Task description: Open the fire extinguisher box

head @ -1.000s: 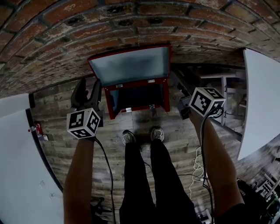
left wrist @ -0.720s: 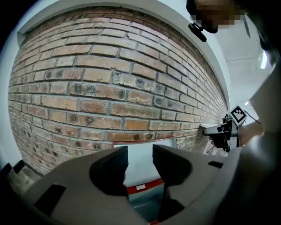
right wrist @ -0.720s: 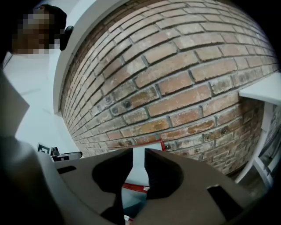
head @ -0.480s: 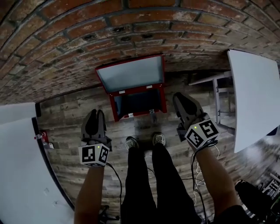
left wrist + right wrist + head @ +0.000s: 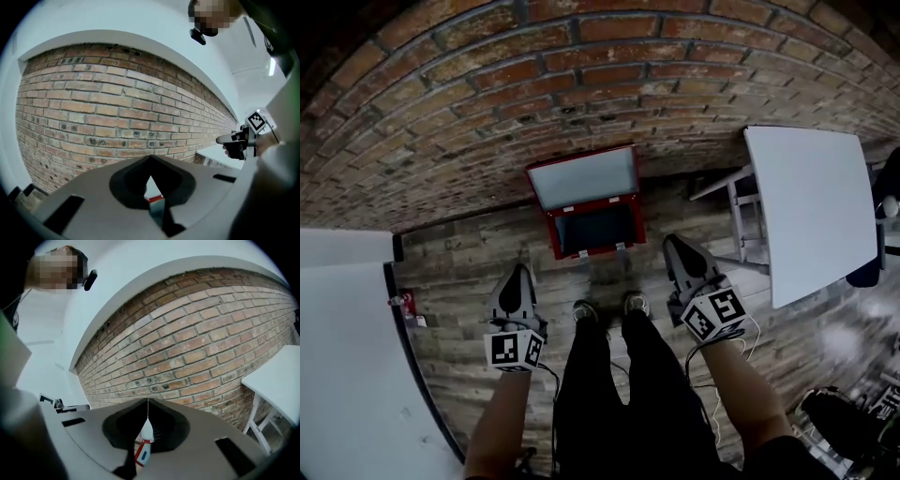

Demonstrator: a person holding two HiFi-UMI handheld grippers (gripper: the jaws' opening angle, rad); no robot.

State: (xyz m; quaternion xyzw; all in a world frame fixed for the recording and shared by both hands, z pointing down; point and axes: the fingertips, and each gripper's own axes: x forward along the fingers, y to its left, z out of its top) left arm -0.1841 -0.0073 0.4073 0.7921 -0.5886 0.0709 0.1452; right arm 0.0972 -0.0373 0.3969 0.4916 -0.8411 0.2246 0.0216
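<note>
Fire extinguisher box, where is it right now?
In the head view the red fire extinguisher box sits open on the wooden floor at the foot of the brick wall, just ahead of the person's shoes, left of the white table.

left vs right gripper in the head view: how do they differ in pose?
The left gripper points straight up the picture; the right gripper slants up-left, toward the open red box. The left sits lower in the picture, the right nearer the box. Shared: both pairs of jaws have just closed, shut with nothing between them, and neither touches the box.
</note>
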